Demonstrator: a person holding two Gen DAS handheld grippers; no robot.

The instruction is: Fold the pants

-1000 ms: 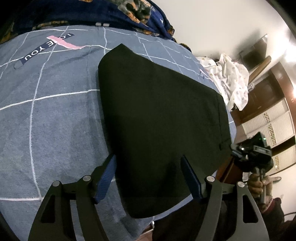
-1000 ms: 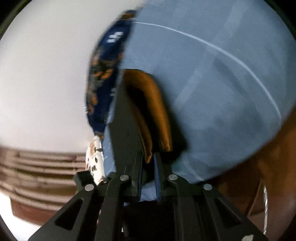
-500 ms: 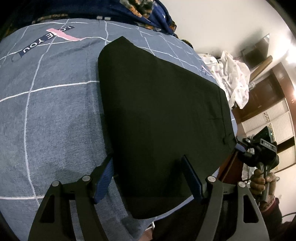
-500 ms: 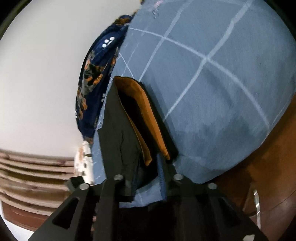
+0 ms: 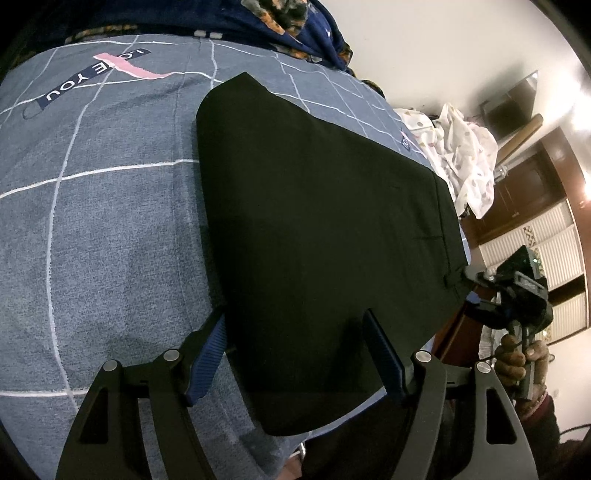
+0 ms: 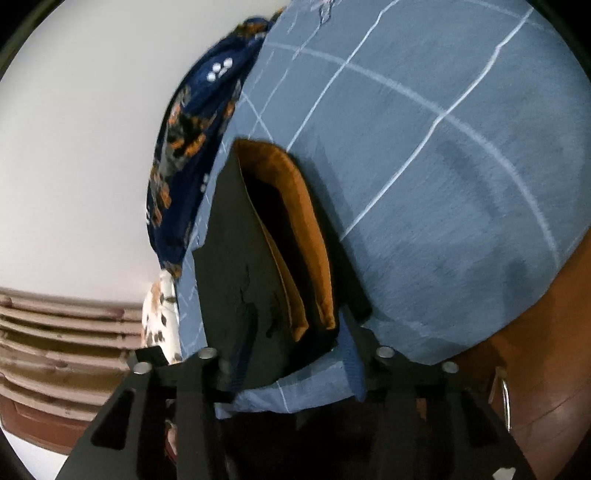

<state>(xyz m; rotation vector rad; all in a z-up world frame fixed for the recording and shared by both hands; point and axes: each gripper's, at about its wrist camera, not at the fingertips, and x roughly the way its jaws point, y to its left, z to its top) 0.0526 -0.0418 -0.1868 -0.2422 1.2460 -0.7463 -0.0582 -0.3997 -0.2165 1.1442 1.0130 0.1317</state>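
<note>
Folded black pants [image 5: 317, 236] on checked bedsheet [image 5: 110, 229]; left gripper [image 5: 295, 354] agape astride hem; right gripper [image 6: 295, 362] slackening, waistband between its parted pads.

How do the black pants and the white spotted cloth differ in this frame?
The pants are plain black, the cloth white with spots. The pants lie flat and smooth on the sheet; the cloth is crumpled in a heap at its far edge. Both are fabric.

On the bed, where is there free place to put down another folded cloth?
Free: the grey checked bedcover left of the black pants, between them and the printed "YOU" strip. Crowded: the far edge, with the dark blue patterned blanket, and the right edge, with the white spotted cloth.
</note>
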